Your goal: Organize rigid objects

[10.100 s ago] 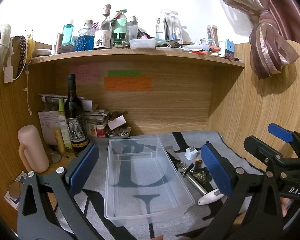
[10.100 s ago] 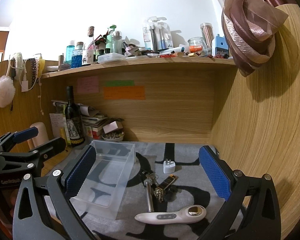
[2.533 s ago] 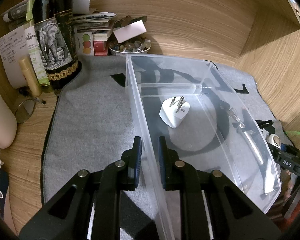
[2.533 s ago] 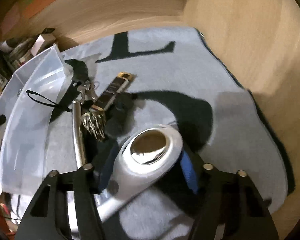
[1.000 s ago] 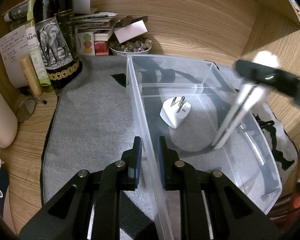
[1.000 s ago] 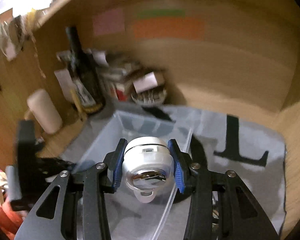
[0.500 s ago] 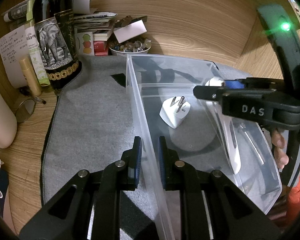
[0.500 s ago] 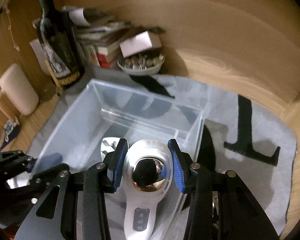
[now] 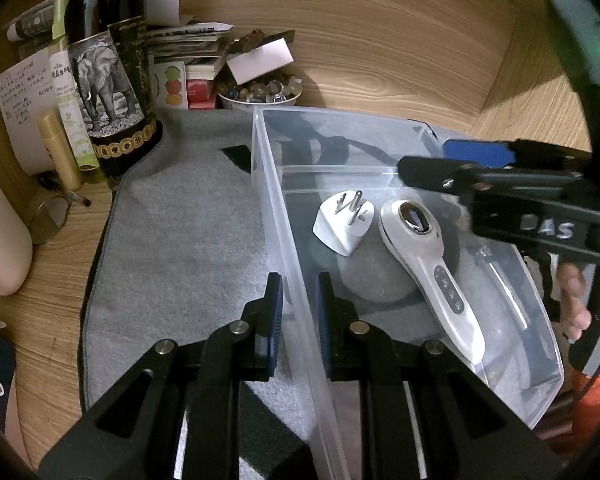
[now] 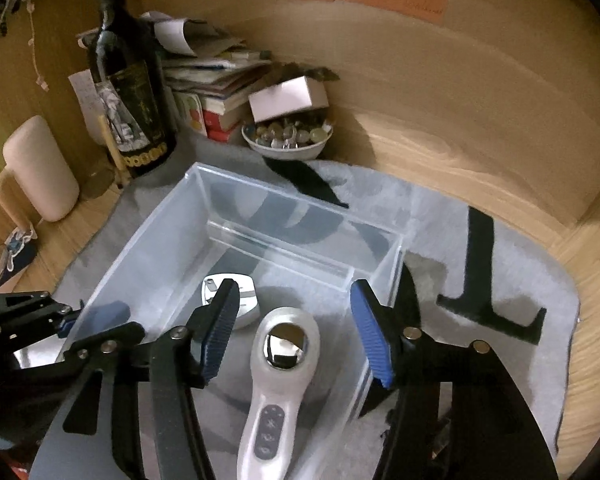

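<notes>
Inside the clear bin, the white handheld device lay beside a white plug. The right gripper, lettered "DAS", was opening, its fingers clear of the device. The left gripper pinched the bin's wall. Beyond stood an elephant-labelled bottle on the wooden tabletop.

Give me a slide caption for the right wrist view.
Right gripper opening above the white handheld device lying in the clear bin beside a plug adapter.
</notes>
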Motion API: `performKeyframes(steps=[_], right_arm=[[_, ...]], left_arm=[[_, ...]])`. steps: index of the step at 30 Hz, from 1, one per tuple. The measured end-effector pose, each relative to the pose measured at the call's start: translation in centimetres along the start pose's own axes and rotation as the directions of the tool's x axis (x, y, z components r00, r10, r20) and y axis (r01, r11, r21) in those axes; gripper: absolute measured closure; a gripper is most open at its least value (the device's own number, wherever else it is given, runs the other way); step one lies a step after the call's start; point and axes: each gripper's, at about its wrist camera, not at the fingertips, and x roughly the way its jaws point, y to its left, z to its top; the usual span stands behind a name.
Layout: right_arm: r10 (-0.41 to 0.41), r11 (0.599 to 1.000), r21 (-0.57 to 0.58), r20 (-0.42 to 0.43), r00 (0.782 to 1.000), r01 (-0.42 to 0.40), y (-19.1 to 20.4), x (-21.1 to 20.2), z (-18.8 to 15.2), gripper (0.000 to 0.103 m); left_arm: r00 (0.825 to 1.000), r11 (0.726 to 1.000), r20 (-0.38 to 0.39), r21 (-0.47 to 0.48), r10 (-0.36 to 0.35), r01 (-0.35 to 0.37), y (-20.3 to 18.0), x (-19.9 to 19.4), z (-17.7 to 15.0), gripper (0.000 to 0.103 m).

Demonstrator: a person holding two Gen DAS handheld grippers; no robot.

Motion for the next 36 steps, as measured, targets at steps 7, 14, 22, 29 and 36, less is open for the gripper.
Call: performKeyframes(steps=[7, 14, 22, 29, 36], right_arm=[[-0.056, 0.998, 0.024, 0.108, 0.993, 0.054, -1.1, -4.5, -0.3, 0.038], [-0.172, 0.983, 0.102, 0.18, 0.969, 0.156, -4.6, -9.3, -1.7, 0.034], [-0.261, 0.945, 0.216, 0.043, 0.965, 0.246, -9.4, -8.8, -6.2, 0.028], [-0.171, 0.921, 0.342, -0.072, 0.983, 0.186, -11.4, -6.4, -11.1, 0.028], [-0.077, 0.919, 0.376, -0.12, 0.99, 0.117, -10.5, -4.4, -13.6, 0.046]], left_arm=[[1.0, 1.0, 0.0, 0.002, 0.001, -0.001, 0.0, 0.1, 0.0, 0.087], [1.0, 1.0, 0.002, 0.005, 0.0, 0.0, 0.0, 0.0, -0.1, 0.087], [1.0, 1.0, 0.004, 0.007, 0.002, -0.002, -0.1, -0.1, -0.1, 0.087], [1.0, 1.0, 0.003, 0.007, 0.002, -0.002, -0.1, -0.1, -0.1, 0.087], [1.0, 1.0, 0.004, 0.008, 0.004, -0.004, 0.0, -0.1, -0.1, 0.087]])
